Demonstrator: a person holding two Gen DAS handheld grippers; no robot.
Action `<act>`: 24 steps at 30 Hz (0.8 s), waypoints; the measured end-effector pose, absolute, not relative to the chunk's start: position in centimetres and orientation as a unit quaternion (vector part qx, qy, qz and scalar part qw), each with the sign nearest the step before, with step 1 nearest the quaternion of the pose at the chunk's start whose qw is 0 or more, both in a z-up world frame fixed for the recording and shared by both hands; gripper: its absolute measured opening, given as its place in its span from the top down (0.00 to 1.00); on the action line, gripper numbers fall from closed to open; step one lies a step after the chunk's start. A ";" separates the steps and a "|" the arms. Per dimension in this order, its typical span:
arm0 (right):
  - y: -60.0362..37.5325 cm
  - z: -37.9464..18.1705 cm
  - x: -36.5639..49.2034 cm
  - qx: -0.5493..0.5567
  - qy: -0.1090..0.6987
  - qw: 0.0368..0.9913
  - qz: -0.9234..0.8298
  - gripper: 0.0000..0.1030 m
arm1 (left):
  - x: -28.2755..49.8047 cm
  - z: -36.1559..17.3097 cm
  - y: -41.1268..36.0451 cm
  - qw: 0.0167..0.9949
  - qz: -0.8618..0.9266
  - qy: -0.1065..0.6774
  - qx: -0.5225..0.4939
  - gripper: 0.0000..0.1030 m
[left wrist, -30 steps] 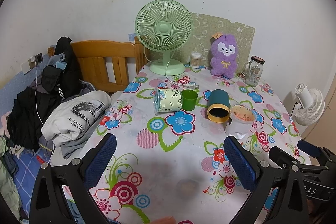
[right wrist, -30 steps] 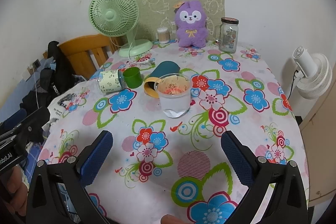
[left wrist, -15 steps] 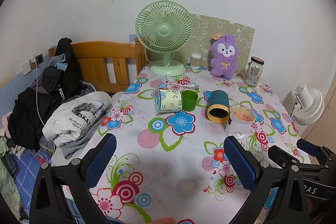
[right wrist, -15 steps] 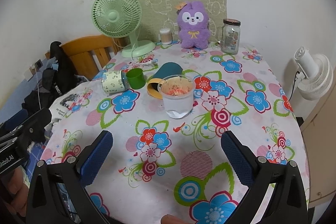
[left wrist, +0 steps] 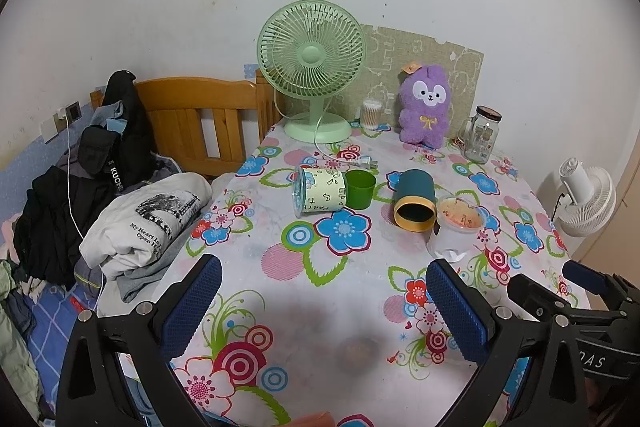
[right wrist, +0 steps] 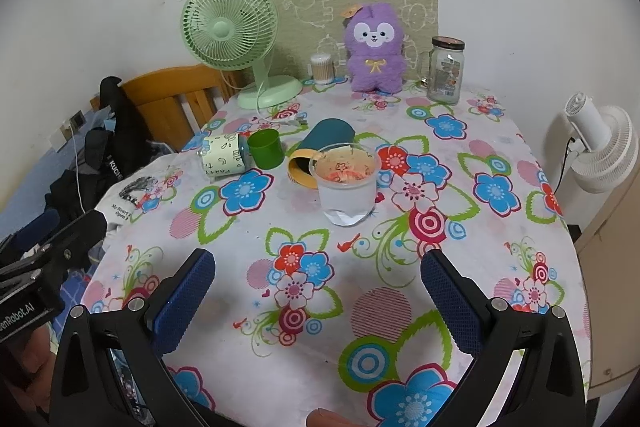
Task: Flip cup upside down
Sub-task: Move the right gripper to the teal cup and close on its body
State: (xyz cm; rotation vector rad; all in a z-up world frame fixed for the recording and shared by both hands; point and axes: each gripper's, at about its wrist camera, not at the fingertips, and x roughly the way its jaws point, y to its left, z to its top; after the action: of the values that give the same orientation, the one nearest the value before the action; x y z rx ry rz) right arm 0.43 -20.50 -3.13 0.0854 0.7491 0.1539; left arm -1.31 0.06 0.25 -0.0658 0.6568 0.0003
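Both tools hover above the near edge of the floral tablecloth (right wrist: 500, 155), each with its blue-padded jaws spread wide and nothing between them: the left gripper (left wrist: 324, 307) faces the near-left part of the table, and the right gripper (right wrist: 316, 291) is aimed straight along the cloth at the cluster of cups. Four cups sit mid-table. A translucent plastic cup (right wrist: 347, 187) with reddish residue inside stands upright, mouth up, nearest the right gripper; as the closest upright vessel on that gripper's axis it is judged the likely cup to flip, though the task sentence does not say which. Just behind it, touching or nearly so, a teal cup with a yellow rim (right wrist: 320, 151) lies on its side, mouth toward the cameras. Farther left a small green cup (right wrist: 265, 149) stands upright against a pale green printed cup (right wrist: 222, 159) lying on its side. The wide jaw spacing suits a grasp across the translucent cup's wall. Along the far edge stand a green desk fan (right wrist: 236, 39), a purple plush toy (right wrist: 374, 51), a cotton-swab container (right wrist: 322, 68) and a glass jar mug (right wrist: 445, 71), well apart from the cups and clear of a flipping motion. Folded clothes (left wrist: 144, 219) lie off the table's left side.
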 end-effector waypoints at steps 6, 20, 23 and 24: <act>-20.5 -3.4 1.8 0.048 0.374 0.923 0.080 0.00 | 0.1 -0.6 0.1 0.941 -0.005 0.338 -0.029 0.00; -21.3 -2.3 15.1 0.058 0.422 0.902 0.073 0.00 | 10.9 -2.8 -1.8 0.919 -0.062 0.385 0.063 0.00; -21.1 -2.8 18.6 0.060 0.440 0.893 0.071 0.00 | 13.2 -3.8 -2.6 0.907 -0.080 0.406 0.084 0.00; -21.1 -3.0 19.6 0.064 0.447 0.889 0.073 0.00 | 13.9 -4.1 -2.8 0.903 -0.085 0.413 0.088 0.00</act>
State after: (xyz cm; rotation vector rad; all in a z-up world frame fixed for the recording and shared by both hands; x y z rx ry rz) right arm 19.61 -21.05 -3.02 0.1320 0.9277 0.1526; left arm 13.92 -2.75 -4.05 0.1823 0.8536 -0.1748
